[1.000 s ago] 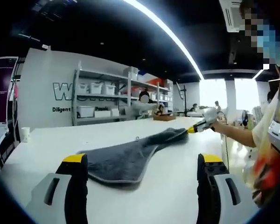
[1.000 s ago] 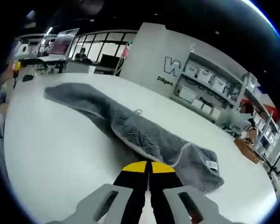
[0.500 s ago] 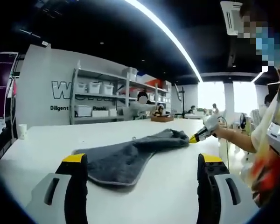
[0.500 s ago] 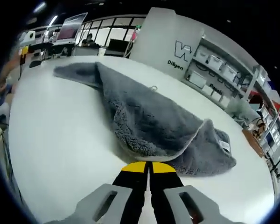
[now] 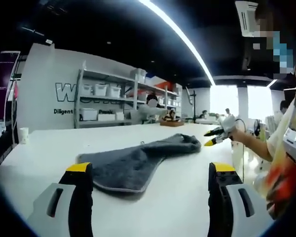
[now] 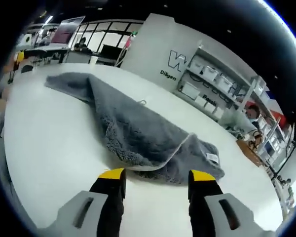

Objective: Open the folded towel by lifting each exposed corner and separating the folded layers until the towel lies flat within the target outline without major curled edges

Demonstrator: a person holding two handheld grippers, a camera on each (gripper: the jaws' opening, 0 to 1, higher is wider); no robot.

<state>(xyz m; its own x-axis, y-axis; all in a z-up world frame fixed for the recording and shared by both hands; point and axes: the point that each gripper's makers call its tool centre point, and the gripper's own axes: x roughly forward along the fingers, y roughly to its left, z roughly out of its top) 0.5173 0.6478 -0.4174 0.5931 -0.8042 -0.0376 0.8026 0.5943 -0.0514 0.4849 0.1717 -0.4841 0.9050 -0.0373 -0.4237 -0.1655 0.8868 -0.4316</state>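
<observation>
A grey towel [image 5: 138,160] lies rumpled on the white table [image 5: 44,148], stretched from near my left gripper toward the far right. In the right gripper view the same towel [image 6: 133,138] shows a folded-over layer with a pale edge and a small white label at its right end. My left gripper [image 5: 148,173] stands open just short of the towel's near edge, nothing between its fingers. My right gripper [image 6: 155,175] is open too, its yellow tips close in front of the towel's fold. In the left gripper view the right gripper [image 5: 214,137] hangs beside the towel's far end, apart from it.
Shelves with white bins [image 5: 101,103] stand behind the table against a lettered white wall. A paper cup [image 5: 23,134] sits at the table's far left. A person's arm and body [image 5: 281,148] fill the right side. Desks and a monitor [image 6: 64,37] lie beyond the table's far end.
My right gripper was shut at the towel's edge and has now opened and drawn back a little. The lifted layer has dropped onto the table. The left gripper has stayed open.
</observation>
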